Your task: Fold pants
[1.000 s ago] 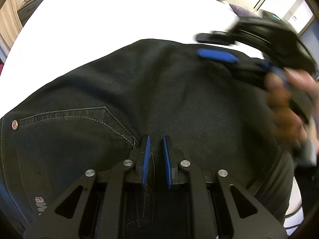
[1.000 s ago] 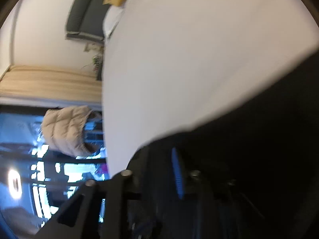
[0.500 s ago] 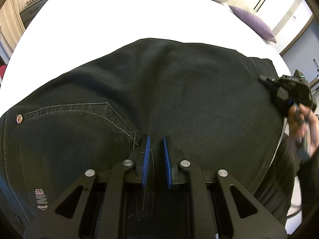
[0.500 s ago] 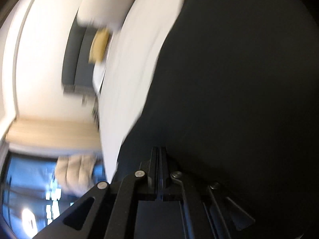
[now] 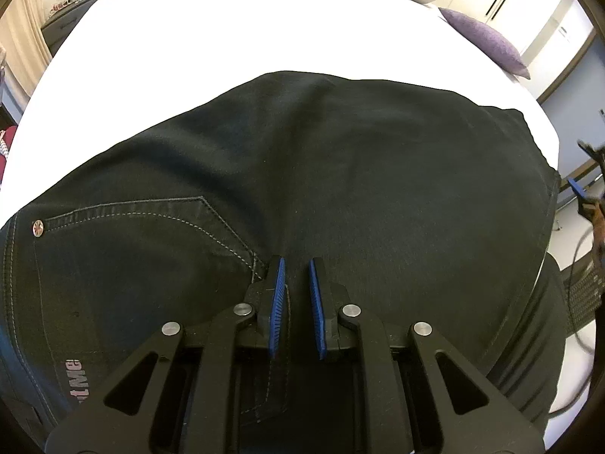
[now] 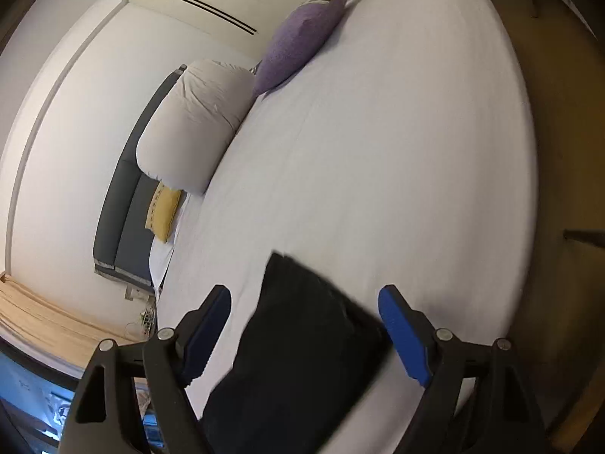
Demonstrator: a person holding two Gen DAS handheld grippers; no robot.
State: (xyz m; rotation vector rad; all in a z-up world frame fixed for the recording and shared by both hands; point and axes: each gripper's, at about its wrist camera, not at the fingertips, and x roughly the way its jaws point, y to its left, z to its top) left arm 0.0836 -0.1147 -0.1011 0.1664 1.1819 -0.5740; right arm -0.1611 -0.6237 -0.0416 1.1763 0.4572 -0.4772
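Black pants spread on the white bed – one claw pinching, the other spreading

The pants (image 5: 302, 189) lie flat across the bed (image 5: 245, 26), their stitched back pocket (image 5: 143, 227) out at 9 o'clock in the left wrist view. The left gripper (image 5: 295, 283) is nearly closed, its blue pads nipping a fold of the fabric at 6 o'clock. The right gripper (image 6: 304, 299) hangs off the bed's edge – jaws opening wide, gripping nothing, with a corner of the pants lying below the gap and a purple cushion (image 6: 302, 34) at 12.

My left gripper (image 5: 295, 287) and right gripper (image 6: 304, 325) are black linkages, blue ribbed pads, silver pivot screws
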